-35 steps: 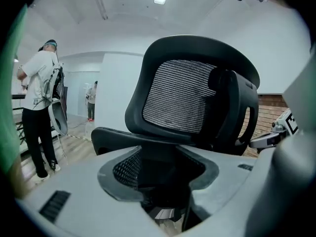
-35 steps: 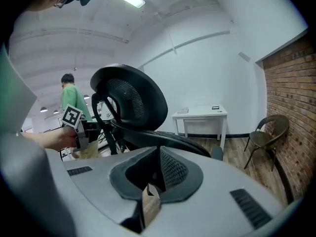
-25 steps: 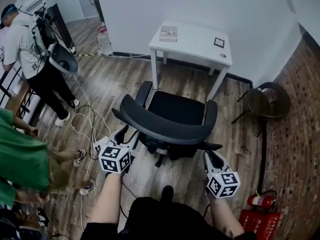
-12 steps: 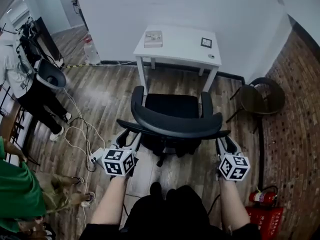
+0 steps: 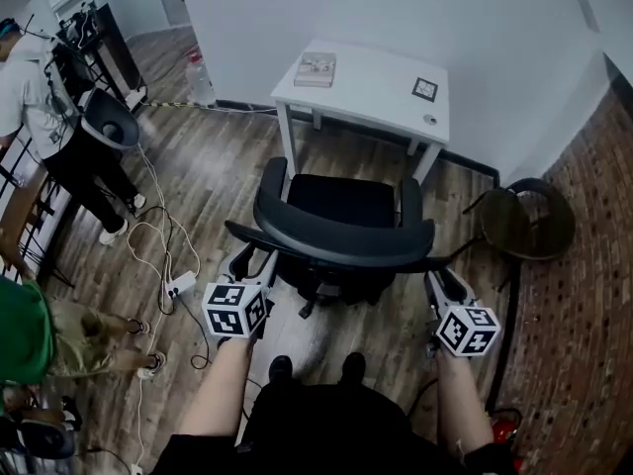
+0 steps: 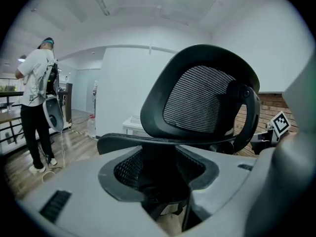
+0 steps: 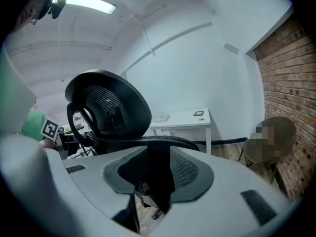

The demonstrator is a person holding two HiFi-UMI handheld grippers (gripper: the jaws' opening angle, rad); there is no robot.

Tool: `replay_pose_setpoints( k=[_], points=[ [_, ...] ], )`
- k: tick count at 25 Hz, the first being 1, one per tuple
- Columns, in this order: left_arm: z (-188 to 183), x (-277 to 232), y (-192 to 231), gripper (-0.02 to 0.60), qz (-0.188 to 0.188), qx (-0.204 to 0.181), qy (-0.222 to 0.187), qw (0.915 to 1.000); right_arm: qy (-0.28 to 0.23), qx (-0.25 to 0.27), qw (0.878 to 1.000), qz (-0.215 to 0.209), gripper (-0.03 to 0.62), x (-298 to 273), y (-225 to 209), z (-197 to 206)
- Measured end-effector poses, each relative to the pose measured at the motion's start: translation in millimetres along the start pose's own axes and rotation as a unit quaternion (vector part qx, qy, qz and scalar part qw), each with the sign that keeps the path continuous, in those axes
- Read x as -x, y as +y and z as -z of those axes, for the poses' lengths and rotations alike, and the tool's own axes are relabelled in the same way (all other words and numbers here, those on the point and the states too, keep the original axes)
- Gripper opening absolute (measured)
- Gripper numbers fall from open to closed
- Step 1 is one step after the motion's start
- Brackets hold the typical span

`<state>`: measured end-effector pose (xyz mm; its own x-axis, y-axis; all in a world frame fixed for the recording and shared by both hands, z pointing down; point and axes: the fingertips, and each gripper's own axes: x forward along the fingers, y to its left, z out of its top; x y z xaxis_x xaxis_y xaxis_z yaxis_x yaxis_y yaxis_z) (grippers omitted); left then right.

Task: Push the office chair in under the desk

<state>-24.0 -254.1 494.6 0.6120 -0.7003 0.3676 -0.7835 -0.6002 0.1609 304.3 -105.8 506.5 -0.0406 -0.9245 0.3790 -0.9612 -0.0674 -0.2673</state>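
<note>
Chair (image 5: 336, 236): straight ahead of us, backrest toward us, seat facing the tabletop and not yet under it.
Left tongs (image 5: 252, 263): clamped on the backrest's left end; its dark rim fills the gap between them.
Right tongs (image 5: 441, 283): at the backrest's right end, closing; the rim stands between them, but we do not see them pressing on it.
Axis: the backrest runs left to right, about parallel to the tabletop's front edge; our hands are equally near, one at each end.
Push: we judge it goes straight forward, away from us.
Gap: a short stretch of floor lies between the seat front and the tabletop's legs.
Tabletop (image 5: 371, 87): white, against the wall; the armrests look nearly as wide as the span between its legs, so we would keep the chair centred.
Sides: a cable (image 5: 163, 250) lies on the floor at left and a round seat (image 5: 524, 221) stands at right, both clear of the path.
</note>
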Motion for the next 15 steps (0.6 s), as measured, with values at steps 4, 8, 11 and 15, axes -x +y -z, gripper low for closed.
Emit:
replay_pose_setpoints(
  k=[4, 8, 11, 15],
  points=[
    [-3, -16, -21, 0.198, -0.028, 0.012, -0.006, 0.9995, 0.012, 0.019, 0.999, -0.029, 0.122, -12, -33, -15],
    [-5, -35, -41, 0.198, -0.039, 0.020, -0.009, 0.9990, 0.016, 0.024, 0.999, -0.038, 0.121, -28, -65, -29],
    [-8, -50, -57, 0.198, -0.043, 0.022, -0.009, 0.9988, 0.013, 0.023, 0.999, -0.044, 0.121, -39, -88, -41],
    [-16, -76, -68, 0.199, -0.045, 0.023, -0.011, 0.9987, 0.018, 0.024, 0.998, -0.049, 0.122, -57, -114, -55]
  ],
)
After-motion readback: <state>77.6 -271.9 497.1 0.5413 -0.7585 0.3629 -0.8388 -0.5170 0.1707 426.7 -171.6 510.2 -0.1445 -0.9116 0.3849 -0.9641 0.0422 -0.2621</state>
